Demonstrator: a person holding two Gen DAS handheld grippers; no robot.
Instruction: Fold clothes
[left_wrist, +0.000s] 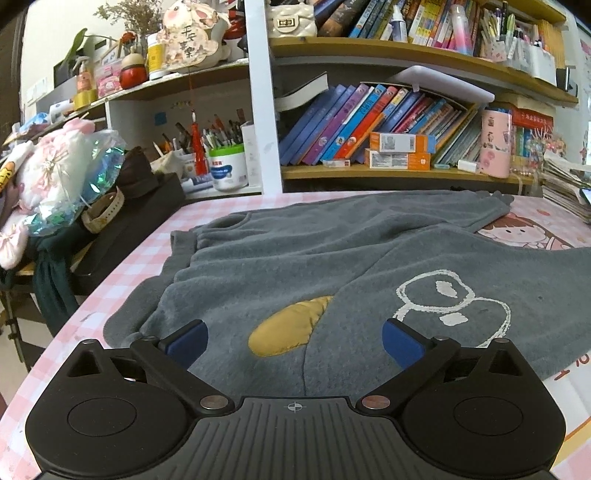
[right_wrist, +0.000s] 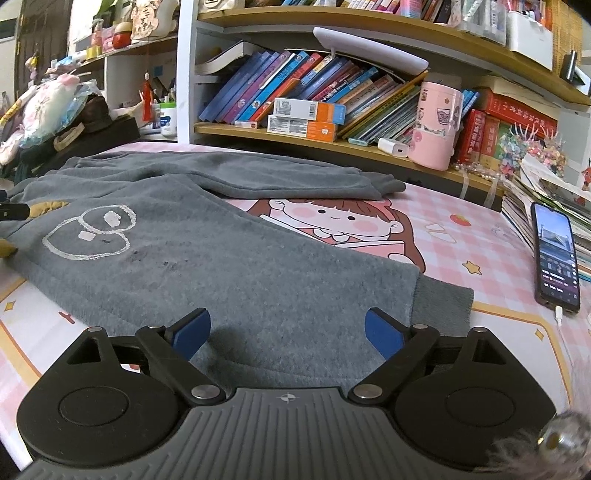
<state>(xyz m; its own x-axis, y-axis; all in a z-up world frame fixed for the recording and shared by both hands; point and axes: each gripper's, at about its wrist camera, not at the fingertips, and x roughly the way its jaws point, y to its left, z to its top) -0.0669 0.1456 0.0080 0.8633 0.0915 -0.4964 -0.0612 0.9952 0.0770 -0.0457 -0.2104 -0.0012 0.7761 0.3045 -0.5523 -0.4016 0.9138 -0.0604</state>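
Observation:
Grey fleece trousers (left_wrist: 295, 251) lie spread flat on the pink checked table mat (left_wrist: 155, 251). They carry a yellow patch (left_wrist: 291, 325) and a white outline drawing (left_wrist: 450, 299). My left gripper (left_wrist: 293, 336) hovers open just above the patch, with nothing pinched between its blue pads. In the right wrist view the near leg of the trousers (right_wrist: 221, 266) runs to a ribbed cuff (right_wrist: 439, 302), and the other leg (right_wrist: 258, 173) lies behind it. My right gripper (right_wrist: 288, 325) is open over the near leg beside the cuff, its pads apart from the cloth.
A phone (right_wrist: 557, 254) on a charging cable lies at the mat's right side beside a stack of papers (right_wrist: 535, 199). Bookshelves (left_wrist: 369, 173) and a pink tumbler (right_wrist: 436, 125) line the back. A black box piled with clutter (left_wrist: 129, 229) borders the left edge.

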